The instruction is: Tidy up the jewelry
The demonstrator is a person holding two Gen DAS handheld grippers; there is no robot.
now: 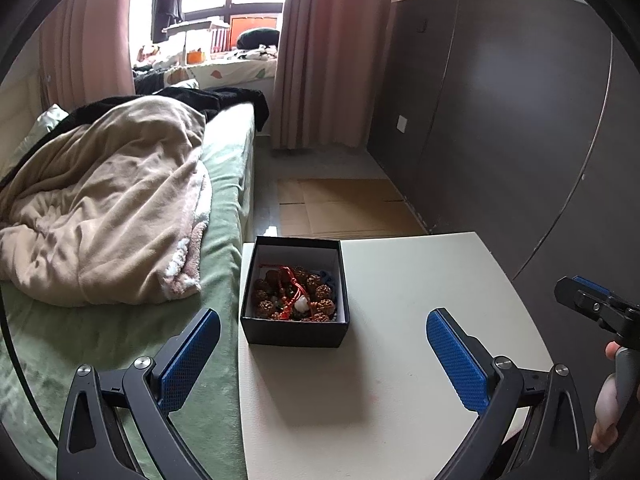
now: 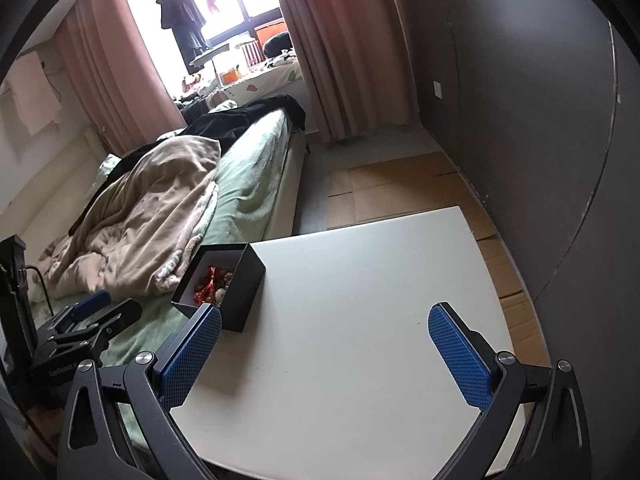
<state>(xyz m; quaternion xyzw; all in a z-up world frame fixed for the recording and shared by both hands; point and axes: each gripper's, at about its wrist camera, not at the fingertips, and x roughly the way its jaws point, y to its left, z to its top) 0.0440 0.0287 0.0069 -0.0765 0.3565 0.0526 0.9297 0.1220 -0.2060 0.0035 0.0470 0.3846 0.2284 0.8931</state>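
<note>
A black box holding a tangle of beaded jewelry is seen at the left edge of the white desk, just beside the bed. In the left wrist view the box lies at centre frame, ahead of and between the widely spread fingers of the left gripper. In the right wrist view the right gripper is likewise spread wide and empty, the box appearing at centre left, just above its left finger.
</note>
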